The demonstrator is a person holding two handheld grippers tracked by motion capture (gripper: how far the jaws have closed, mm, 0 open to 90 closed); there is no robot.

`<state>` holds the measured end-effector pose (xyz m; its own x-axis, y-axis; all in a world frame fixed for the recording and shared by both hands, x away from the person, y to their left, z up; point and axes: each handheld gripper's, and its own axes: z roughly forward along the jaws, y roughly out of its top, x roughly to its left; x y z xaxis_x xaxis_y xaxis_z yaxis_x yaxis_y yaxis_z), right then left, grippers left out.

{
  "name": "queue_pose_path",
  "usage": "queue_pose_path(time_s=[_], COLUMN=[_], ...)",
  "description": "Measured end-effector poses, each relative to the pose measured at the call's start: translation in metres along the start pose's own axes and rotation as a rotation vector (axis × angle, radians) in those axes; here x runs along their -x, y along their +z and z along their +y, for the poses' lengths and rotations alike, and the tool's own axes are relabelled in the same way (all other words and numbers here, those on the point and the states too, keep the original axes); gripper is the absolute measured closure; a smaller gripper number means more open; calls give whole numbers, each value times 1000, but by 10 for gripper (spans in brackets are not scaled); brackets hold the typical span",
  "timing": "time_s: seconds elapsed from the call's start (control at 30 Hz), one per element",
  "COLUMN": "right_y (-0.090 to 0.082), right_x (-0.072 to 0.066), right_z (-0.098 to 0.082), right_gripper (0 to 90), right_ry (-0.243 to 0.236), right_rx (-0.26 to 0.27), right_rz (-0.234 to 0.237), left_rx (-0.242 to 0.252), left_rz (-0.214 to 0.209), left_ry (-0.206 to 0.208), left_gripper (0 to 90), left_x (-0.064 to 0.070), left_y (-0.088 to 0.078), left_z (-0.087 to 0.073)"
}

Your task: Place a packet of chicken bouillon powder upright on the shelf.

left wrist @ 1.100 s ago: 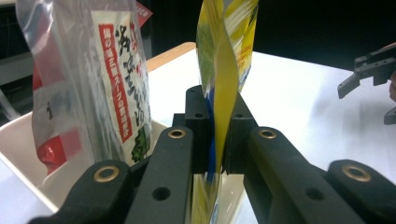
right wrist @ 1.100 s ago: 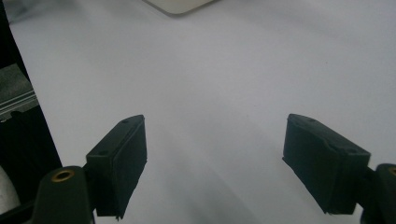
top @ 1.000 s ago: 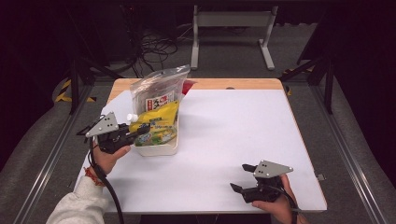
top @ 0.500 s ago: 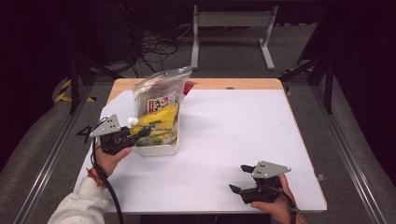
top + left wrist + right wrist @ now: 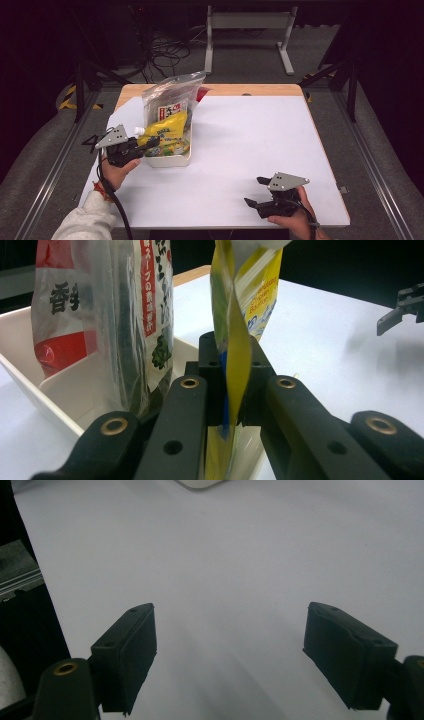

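A white tray stands on the left part of the white table. In it leans a tall clear bag with a red-and-white printed packet inside, also seen in the left gripper view as the clear bag. A yellow pouch lies across the tray's front. My left gripper is shut on the yellow pouch, whose edge is pinched between the black jaws. My right gripper rests near the table's front right edge, open, with only bare table between its pads.
The white table has a wooden strip along its far edge. A red item peeks out behind the clear bag. Metal rails run along both sides of the table. Cables and a stand lie on the floor beyond.
The left hand and the yellow pouch have shifted slightly toward the tray. The right gripper has stayed where it was.
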<state>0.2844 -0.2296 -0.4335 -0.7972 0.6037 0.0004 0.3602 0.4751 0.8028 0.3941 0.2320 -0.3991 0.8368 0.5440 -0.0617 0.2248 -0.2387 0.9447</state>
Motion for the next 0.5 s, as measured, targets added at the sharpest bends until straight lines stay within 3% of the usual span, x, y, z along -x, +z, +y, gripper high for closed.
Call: queue_pose_path(time_s=[0.5], right_y=[3], right_x=[-1], right_z=[0], right_gripper=[211], right_ry=[-7], right_rx=[-12], right_rz=[13], left_rx=[-11], left_rz=[11], left_ry=[-17], left_gripper=[843], left_x=[-5], left_y=[-1], left_z=[-7])
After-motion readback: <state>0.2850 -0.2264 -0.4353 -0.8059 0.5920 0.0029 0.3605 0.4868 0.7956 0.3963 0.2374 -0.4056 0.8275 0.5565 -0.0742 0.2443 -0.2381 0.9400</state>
